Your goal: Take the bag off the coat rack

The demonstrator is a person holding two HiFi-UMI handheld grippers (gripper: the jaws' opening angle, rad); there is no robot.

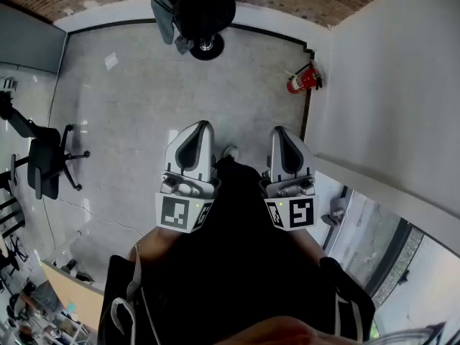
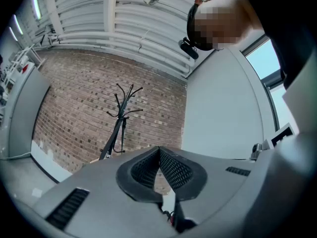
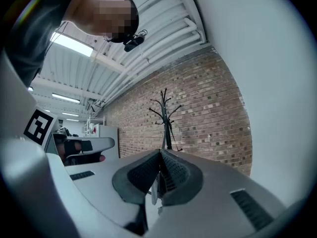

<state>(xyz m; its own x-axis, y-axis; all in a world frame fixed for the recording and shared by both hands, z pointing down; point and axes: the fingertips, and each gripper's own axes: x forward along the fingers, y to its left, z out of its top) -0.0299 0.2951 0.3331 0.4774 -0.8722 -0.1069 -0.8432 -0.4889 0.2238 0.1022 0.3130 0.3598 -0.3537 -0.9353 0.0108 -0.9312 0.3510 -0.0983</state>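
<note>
A black coat rack stands at the far end of the floor by the brick wall. A dark bag hangs on it, with a grey piece beside the bag. In the left gripper view the rack shows ahead to the left, its lower part hidden by the jaws. It also rises just above the jaws as a thin rack in the right gripper view. My left gripper and right gripper are held side by side close to my body, far from the rack. Both are shut with nothing between the pads.
A red fire extinguisher stands by the white wall on the right. A black office chair is at the left. My dark clothing fills the lower middle. Grey concrete floor lies between me and the rack.
</note>
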